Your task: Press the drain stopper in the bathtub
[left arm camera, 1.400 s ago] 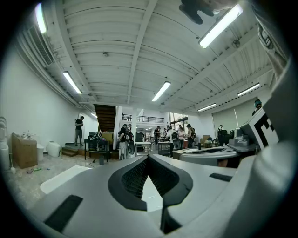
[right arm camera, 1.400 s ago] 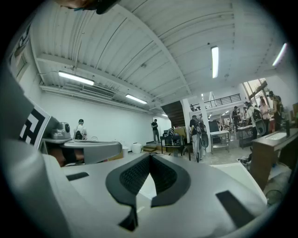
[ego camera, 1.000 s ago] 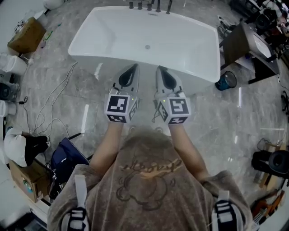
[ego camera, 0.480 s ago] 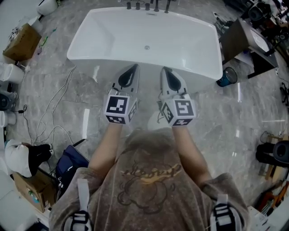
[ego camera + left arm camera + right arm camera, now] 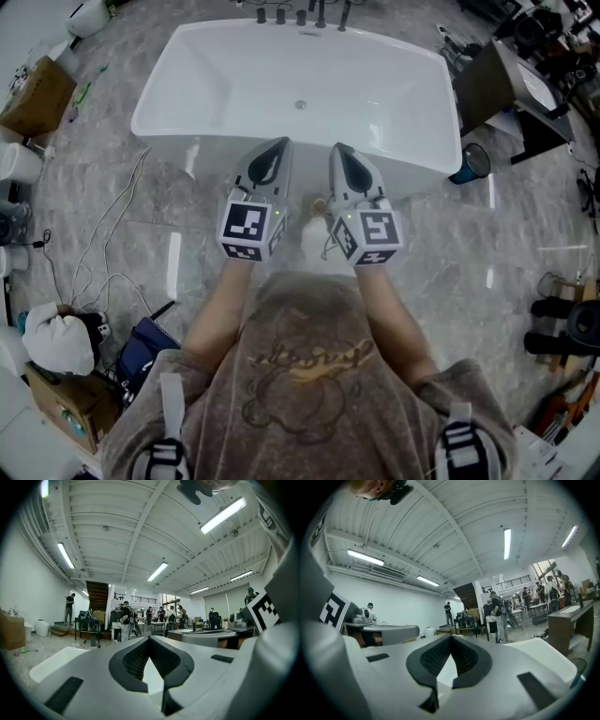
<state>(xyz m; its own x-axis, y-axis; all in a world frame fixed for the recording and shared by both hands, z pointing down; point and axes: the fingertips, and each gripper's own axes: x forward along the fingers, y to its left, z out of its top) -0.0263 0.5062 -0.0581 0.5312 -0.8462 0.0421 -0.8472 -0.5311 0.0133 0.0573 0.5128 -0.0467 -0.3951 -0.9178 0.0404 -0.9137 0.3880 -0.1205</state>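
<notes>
- Head view: the drain stopper is seen on the floor of the white bathtub, well ahead of the left gripper and right gripper. These are held side by side at the near rim, with square markers on their cubes.
- Left gripper view: the fingers are clenched tip to tip, with nothing grasped.
- Right gripper view: the fingers are likewise pressed together, empty.

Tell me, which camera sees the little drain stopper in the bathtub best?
The head view. It looks down into the bathtub, so the drain stopper shows as a small dot on its floor. The left and right gripper views look across the room and catch only white bits of the tub, never the stopper.
</notes>
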